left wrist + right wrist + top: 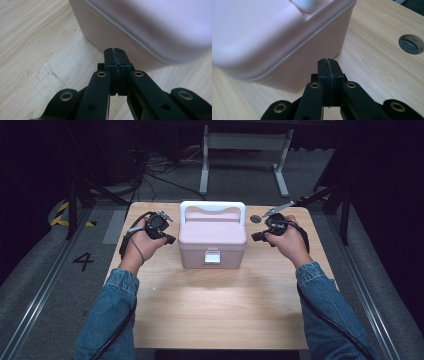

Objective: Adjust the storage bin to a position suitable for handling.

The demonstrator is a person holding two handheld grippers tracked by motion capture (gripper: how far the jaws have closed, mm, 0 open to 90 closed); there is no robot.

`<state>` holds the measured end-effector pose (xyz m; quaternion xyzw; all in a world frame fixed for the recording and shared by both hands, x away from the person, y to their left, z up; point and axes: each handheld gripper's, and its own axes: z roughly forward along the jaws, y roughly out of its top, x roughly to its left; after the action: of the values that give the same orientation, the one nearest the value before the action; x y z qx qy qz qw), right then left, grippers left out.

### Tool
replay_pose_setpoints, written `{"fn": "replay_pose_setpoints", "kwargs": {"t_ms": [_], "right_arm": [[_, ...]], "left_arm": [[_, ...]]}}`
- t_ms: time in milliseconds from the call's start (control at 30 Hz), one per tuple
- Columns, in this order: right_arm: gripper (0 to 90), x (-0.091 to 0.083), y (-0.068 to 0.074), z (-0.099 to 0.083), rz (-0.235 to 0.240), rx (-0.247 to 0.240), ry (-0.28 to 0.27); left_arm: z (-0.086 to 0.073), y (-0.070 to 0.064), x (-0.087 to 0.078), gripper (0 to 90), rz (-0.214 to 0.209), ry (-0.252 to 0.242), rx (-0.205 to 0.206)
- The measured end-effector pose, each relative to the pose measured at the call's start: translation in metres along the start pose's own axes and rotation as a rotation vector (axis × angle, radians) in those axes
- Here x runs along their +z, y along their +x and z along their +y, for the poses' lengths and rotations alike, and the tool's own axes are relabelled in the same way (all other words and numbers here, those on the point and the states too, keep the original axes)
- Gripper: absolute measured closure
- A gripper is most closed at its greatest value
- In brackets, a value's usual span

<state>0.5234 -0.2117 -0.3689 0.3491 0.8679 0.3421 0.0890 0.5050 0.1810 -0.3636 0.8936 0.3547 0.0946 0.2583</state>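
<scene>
The left gripper (115, 51) had its black jaws pressed together, tips just beside the pink box's (150, 27) lower wall, above the wooden table (37, 50).

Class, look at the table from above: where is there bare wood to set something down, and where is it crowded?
The widest bare patch is the near half of the table, between the sleeves. Crowded: the far middle, where the pink box sits with the left gripper and right gripper close beside it. A round hole breaks the far-right wood.
</scene>
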Motion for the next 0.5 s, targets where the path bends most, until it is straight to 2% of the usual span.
{"fn": "replay_pose_setpoints", "kwargs": {"t_ms": [67,167,233,367,433,500], "right_arm": [[90.0,0.002,-0.001,0.001,-0.006,-0.001,0.002],[90.0,0.012,-0.002,0.006,-0.006,0.006,-0.006],[90.0,0.018,-0.002,0.008,0.038,0.038,-0.05],[90.0,0.022,-0.002,0.007,0.029,0.064,-0.064],[90.0,0.022,-0.001,0.005,0.032,0.078,-0.07],[90.0,0.02,0.0,0.004,0.031,0.081,-0.061]], "left_arm": [[0.002,0.002,0.004,90.0,0.001,-0.005,-0.007],[0.007,0.006,0.012,90.0,-0.01,-0.029,-0.037],[0.008,0.007,0.013,90.0,-0.006,-0.041,-0.047],[0.004,0.008,0.014,90.0,-0.025,-0.069,-0.076],[0.005,0.004,0.014,90.0,-0.005,-0.067,-0.067],[0.007,-0.003,0.013,90.0,0.017,-0.044,-0.039]]}}
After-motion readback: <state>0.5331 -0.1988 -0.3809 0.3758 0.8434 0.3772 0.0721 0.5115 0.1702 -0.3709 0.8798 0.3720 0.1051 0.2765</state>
